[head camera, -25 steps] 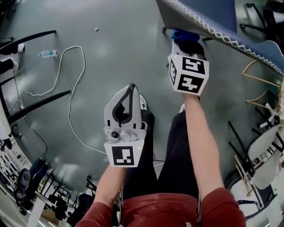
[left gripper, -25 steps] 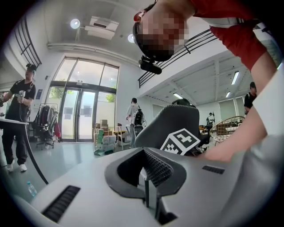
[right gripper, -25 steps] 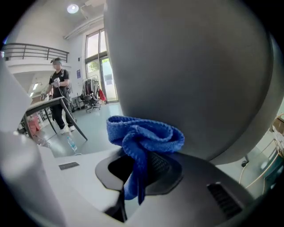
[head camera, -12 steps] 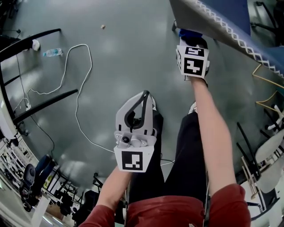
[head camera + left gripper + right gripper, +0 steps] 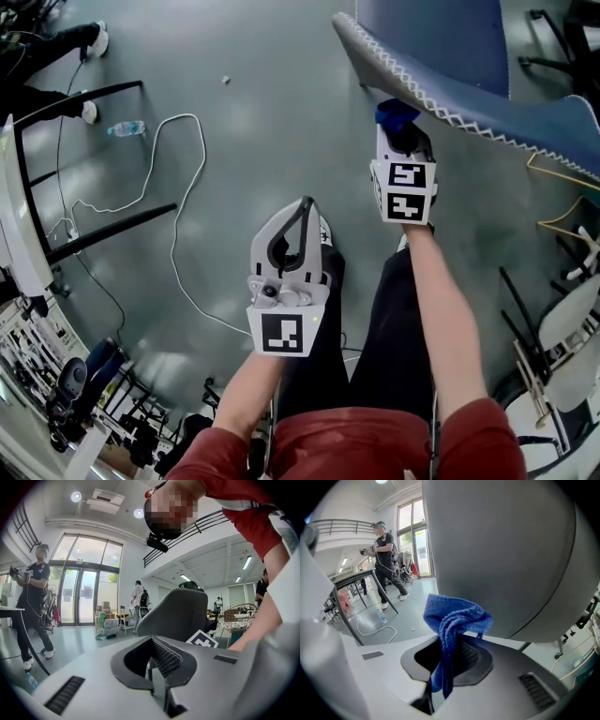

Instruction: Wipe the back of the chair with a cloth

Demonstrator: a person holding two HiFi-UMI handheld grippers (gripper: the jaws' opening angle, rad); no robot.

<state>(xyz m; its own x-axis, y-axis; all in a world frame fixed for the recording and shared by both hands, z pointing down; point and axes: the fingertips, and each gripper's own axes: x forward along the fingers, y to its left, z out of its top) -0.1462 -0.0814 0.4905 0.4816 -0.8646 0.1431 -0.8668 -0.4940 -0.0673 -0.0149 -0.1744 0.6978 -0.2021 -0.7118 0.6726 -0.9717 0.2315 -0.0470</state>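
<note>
Clearly, blue cloth [image 5: 457,618] in right gripper [image 5: 449,663].

The cloth [image 5: 457,616] is soft, fuzzy blue terry, the back of the chair [image 5: 501,550] has a smooth, matt grey surface, the right gripper [image 5: 445,670] is matt grey plastic, and the grey floor [image 5: 262,122] shines slightly.

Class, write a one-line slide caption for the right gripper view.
Right gripper shut on a blue cloth, close to the grey chair back.
</note>
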